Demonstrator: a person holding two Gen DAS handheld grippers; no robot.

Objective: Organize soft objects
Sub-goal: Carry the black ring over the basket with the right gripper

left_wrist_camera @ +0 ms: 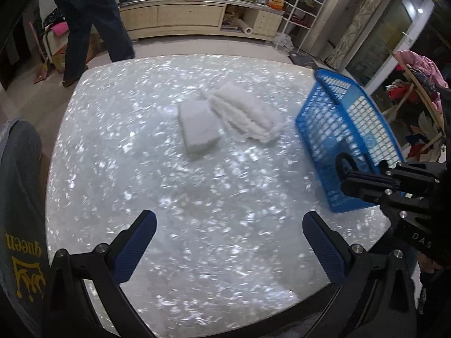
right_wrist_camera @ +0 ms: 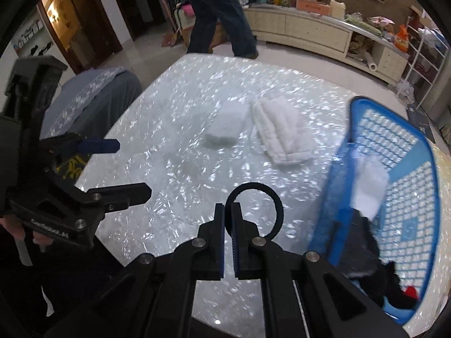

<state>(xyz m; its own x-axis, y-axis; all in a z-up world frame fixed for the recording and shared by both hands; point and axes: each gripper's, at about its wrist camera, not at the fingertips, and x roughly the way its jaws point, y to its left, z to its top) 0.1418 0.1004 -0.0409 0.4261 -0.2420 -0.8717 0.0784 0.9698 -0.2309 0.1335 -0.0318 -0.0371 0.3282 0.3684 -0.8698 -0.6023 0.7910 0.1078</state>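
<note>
The right hand-held gripper (right_wrist_camera: 227,219) is clenched on a black hair tie (right_wrist_camera: 274,200), its loop standing out just above the pads, over the pearly white surface (right_wrist_camera: 169,174). At 3 o'clock of it sits a blue plastic basket (right_wrist_camera: 422,152) holding a white cloth (right_wrist_camera: 367,191) and dark items with a red bit. The left hand-held gripper (left_wrist_camera: 229,232) hangs released, fingers wide apart, over bare surface. At its 12 o'clock lie a white sponge block (left_wrist_camera: 198,125) and, just beside it at 1 o'clock, a folded white fluffy towel (left_wrist_camera: 248,112). A standing person's legs (left_wrist_camera: 84,14) are beyond the surface's far edge, before a cluttered cabinet (left_wrist_camera: 180,14).
</note>
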